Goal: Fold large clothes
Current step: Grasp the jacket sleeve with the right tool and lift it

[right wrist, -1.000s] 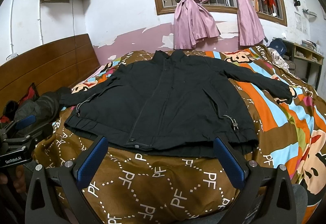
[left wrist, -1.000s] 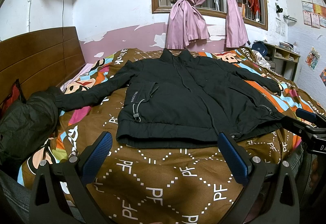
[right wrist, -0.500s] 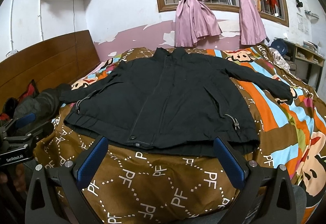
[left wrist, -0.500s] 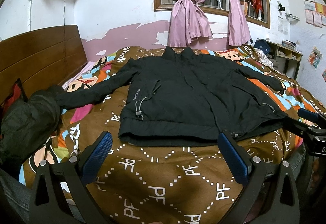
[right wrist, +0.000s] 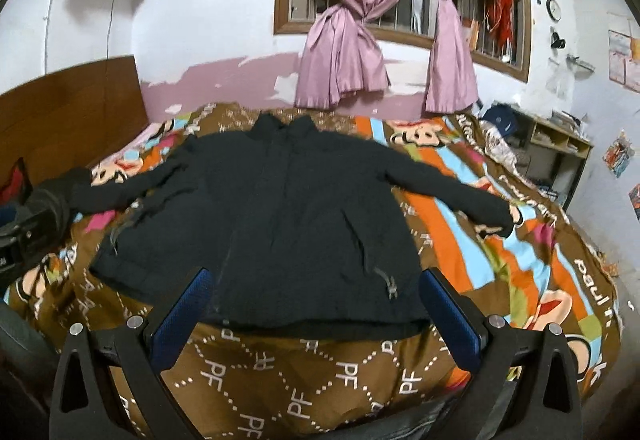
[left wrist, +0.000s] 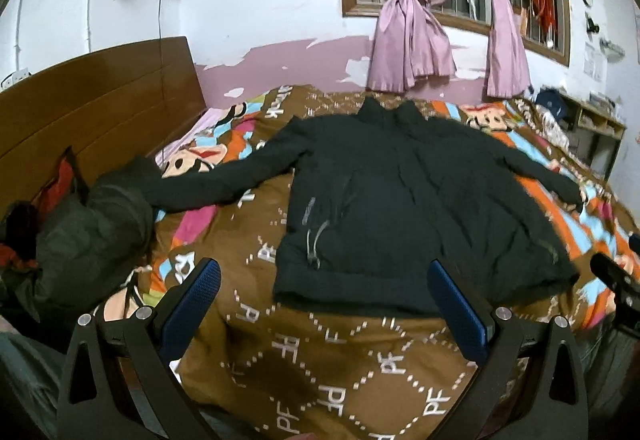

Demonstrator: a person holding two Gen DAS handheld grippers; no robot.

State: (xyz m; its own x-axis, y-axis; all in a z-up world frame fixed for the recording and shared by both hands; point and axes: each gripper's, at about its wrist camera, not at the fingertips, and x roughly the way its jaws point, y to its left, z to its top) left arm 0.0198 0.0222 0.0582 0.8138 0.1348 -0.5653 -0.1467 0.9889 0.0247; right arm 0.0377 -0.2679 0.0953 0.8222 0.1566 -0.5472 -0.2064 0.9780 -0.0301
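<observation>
The black jacket point(right wrist: 288, 224) lies spread flat on the bed point(right wrist: 304, 372), front up, both sleeves out: no fold made, all folding remains. Left gripper point(left wrist: 324, 304) and right gripper point(right wrist: 316, 304) hover near its hem, jaws wide apart, empty.

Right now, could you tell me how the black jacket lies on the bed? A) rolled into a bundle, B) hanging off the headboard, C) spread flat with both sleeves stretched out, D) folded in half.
C: the black jacket lies flat on the bed, collar toward the window, one sleeve stretched out to each side.
</observation>
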